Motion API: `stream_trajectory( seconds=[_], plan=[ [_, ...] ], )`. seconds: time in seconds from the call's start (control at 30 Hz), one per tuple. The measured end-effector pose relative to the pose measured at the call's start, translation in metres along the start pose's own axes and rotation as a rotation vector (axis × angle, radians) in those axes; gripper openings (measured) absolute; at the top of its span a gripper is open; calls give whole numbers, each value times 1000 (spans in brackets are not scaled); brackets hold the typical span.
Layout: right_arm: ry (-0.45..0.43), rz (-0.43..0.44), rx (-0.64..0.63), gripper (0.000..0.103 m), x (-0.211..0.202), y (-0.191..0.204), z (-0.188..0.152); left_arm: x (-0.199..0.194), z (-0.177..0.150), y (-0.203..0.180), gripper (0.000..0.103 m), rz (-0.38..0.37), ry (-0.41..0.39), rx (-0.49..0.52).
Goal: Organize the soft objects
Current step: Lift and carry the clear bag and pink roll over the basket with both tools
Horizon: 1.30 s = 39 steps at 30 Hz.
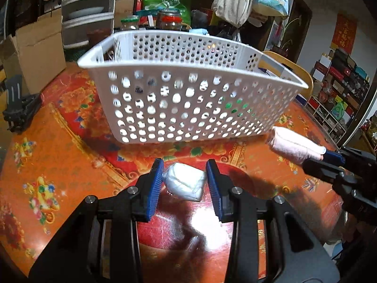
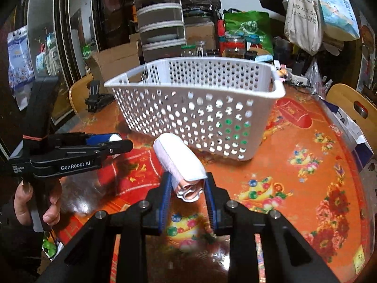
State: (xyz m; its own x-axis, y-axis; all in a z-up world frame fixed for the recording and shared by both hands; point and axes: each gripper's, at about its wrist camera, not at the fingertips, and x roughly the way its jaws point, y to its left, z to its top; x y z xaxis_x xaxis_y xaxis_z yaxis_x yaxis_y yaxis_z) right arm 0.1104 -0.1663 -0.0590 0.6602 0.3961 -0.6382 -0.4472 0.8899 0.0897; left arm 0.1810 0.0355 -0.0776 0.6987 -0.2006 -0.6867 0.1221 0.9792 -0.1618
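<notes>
White perforated basket (image 1: 188, 89): stood at the far middle of the red floral table (image 1: 70, 153); contents were only glimpsed through the holes, white, dark and green patches, not identifiable.

White soft bundle (image 1: 183, 184): sat between the blue pads of the left gripper (image 1: 185, 176), near side of the basket, above the table; whether the pads pressed it could not be told.

Rolled pink-and-white cloth (image 2: 179, 162): clamped at its near end by the right gripper (image 2: 187, 186), its free end pointing toward the basket's near wall.

Jars (image 1: 169, 20), bags and a cardboard box (image 1: 37, 47): partly hidden behind the basket.
</notes>
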Motion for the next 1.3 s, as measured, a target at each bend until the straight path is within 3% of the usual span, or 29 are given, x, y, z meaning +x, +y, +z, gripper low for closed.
stream_trajectory(
  seconds=[0.43, 0.67, 0.9, 1.1, 1.3],
  plan=[
    [-118, 3, -1, 26, -53, -7, 34, -69, 42, -17, 35, 18, -95, 24],
    [-162, -47, -56, 26, -74, -9, 82, -82, 101, -23, 35, 28, -118, 37],
    [-105, -61, -44, 26, -53, -26, 123, -77, 159, -33, 35, 21, -107, 41],
    [23, -37, -12, 26, -4, -39, 152, -30, 196, -38, 35, 30, 21, 34],
    [227, -66, 18, 26, 74, -54, 164, 54, 206, -23, 35, 85, 252, -28]
  ],
)
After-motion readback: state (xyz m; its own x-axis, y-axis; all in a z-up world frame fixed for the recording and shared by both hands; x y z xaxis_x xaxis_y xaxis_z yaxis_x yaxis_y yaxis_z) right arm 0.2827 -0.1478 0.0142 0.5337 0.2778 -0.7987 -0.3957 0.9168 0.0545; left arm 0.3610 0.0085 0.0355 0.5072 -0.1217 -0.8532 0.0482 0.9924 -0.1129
